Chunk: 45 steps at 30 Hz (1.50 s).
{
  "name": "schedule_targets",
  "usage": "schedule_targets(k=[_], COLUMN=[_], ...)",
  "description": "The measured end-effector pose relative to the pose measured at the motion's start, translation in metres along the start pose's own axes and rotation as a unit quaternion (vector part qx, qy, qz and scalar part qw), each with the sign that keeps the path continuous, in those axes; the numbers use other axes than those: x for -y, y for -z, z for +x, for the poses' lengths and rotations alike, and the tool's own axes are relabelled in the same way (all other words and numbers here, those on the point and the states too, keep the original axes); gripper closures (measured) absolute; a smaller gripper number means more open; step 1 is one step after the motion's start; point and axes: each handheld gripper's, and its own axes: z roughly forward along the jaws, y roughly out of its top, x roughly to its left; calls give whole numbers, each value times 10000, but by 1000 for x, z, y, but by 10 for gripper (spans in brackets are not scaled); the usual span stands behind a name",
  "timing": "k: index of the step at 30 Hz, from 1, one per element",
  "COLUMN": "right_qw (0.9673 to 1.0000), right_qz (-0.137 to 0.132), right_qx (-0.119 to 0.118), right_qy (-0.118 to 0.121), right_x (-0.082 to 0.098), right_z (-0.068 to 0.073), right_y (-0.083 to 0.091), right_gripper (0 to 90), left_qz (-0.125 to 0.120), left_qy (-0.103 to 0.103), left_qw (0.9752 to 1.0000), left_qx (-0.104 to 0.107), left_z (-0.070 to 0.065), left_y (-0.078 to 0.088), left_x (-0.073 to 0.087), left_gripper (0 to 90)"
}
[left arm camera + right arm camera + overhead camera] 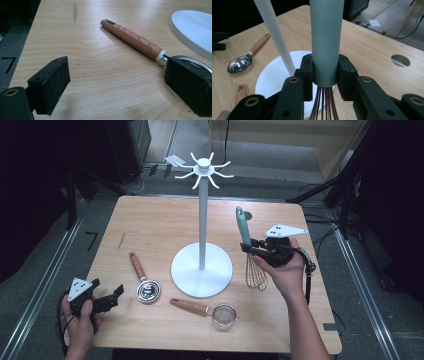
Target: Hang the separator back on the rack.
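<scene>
Teal-handled whisk [248, 251] stands upright, clamped in the right claw [251, 246] beside the white stand [202, 222]; left claw [111, 296] gapes empty over the tabletop [160, 222].

Right gripper [325, 75]: jaws clamped on whisk [326, 40] handle (teal, wires below). Behind: white stand pole [277, 35] on round base [272, 77]; metal scoop [245, 60]; wooden table [372, 57].

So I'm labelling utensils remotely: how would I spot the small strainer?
Find the tall white hook stand mid-table. The small mesh strainer lies just in front of its round base, nearest the person. Unlike the wooden-handled metal scoop to its left, its bowl is see-through mesh.
</scene>
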Motion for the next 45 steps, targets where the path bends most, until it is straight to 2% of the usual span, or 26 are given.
schedule_targets(k=[7,12,17,21,30,38,41,45], right_qw=[9990,9984,9966,9959,9923,9896,9869,9859], right_qz=[-444,-554,-814,-902,-1219,-1429,-1592,-1652], right_qx=[-49,41,-46,-54,-203,-149,-198,-208], right_qy=[17,66,66,89,58,100,153,176], right_x=[-6,-9,-13,-15,-22,-31,-35,-38], right_z=[15,22,33,38,52,64,70,74], right_y=[3,3,5,6,9,16,21,25], right_gripper=[709,709,709,709,708,708,708,708], left_qz=[-5,1,6,10,7,8,16,19], left_qy=[-3,0,0,4,-6,-9,-6,-7], left_qw=[10000,10000,10000,10000,10000,10000,10000,10000], left_qx=[-7,-6,-17,-1,1,8,3,2], left_z=[0,0,-1,0,0,0,0,-1], left_y=[0,0,1,0,0,0,0,0], left_x=[0,0,0,0,0,0,0,0], left_gripper=[66,66,66,66,66,66,66,66])
